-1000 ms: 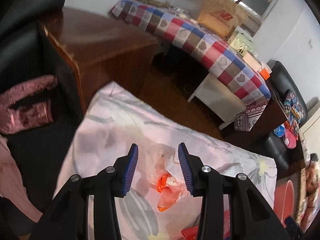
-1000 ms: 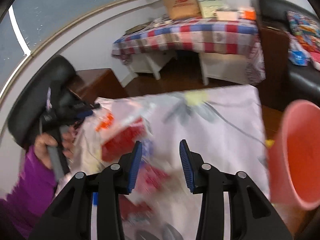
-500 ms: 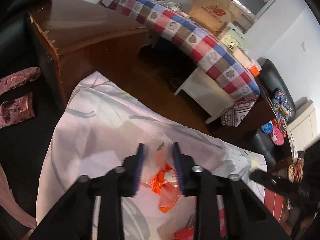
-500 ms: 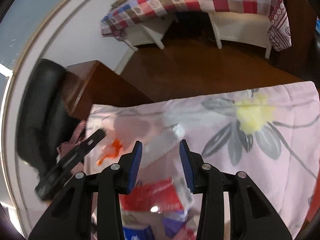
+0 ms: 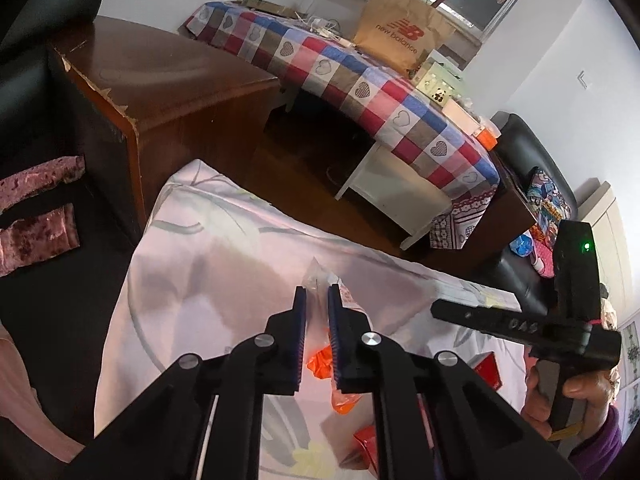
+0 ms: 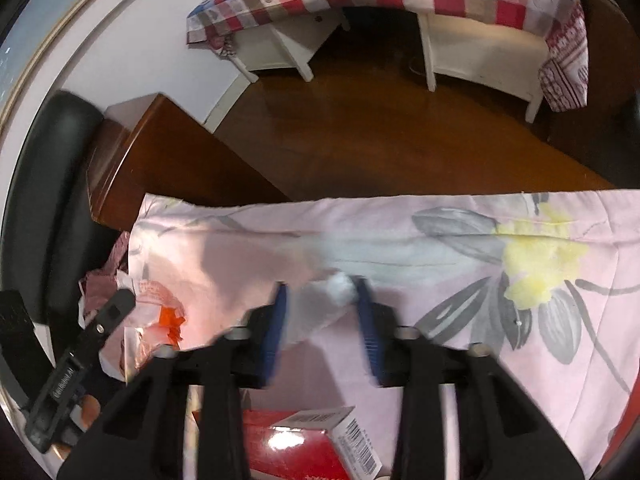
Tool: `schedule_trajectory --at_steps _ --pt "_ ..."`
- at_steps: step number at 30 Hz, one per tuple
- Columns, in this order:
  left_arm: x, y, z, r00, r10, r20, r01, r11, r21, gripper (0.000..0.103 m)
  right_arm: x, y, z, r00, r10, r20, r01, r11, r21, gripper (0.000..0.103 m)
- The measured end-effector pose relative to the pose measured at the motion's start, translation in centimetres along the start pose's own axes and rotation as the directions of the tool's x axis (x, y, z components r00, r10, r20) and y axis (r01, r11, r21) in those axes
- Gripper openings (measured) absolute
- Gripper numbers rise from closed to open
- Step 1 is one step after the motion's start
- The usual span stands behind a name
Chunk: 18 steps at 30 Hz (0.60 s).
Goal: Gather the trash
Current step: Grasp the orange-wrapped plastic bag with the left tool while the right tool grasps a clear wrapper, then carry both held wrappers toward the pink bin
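Left gripper was found closed on the upper edge of a clear plastic bag holding orange scraps, which lay on the floral pink cloth. Its blue pads stood nearly together with the film pinched between them. Right gripper stood with its jaws apart, straddling a crumpled white wad and pale wrapper on the same cloth; contact with either pad could not be confirmed owing to blur. A red carton lay just below that gripper.

Assessment: both pieces appeared very light, limp and slippery. The film would likely sag and could slide from the pads or tear if jerked; a bunched fold near the top offered the soundest hold. The wad seemed soft and compressible, best taken across its middle.
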State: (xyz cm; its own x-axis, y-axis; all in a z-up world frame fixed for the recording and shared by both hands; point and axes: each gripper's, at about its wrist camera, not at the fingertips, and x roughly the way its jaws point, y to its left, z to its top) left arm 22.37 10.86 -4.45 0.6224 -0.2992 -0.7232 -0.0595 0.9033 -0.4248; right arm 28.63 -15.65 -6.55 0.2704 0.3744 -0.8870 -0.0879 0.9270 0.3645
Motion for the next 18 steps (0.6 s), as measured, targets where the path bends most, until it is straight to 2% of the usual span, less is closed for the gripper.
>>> schedule_trajectory --at_steps 3,10,14,18 --pt "-0.9 -0.4 -0.1 1.000 -0.012 0.013 0.012 1.000 0.000 0.010 -0.9 0.4 -0.6 1.000 0.004 0.029 -0.003 0.999 -0.035 0.018" --pt "-3.8 -1.8 -0.3 0.998 -0.025 0.060 0.025 1.000 0.005 0.010 -5.4 0.3 -2.0 0.987 0.016 0.163 -0.005 0.998 -0.070 0.014" --pt "-5.9 -3.6 -0.5 0.995 -0.023 0.097 0.020 0.999 0.038 0.010 -9.6 -0.5 -3.3 0.964 -0.002 0.267 0.025 0.996 -0.085 0.014" --pt "-7.6 -6.0 -1.1 0.992 -0.056 0.114 0.048 0.996 0.070 0.010 -13.6 -2.3 -5.1 0.938 -0.028 0.345 0.055 0.996 -0.070 0.014"
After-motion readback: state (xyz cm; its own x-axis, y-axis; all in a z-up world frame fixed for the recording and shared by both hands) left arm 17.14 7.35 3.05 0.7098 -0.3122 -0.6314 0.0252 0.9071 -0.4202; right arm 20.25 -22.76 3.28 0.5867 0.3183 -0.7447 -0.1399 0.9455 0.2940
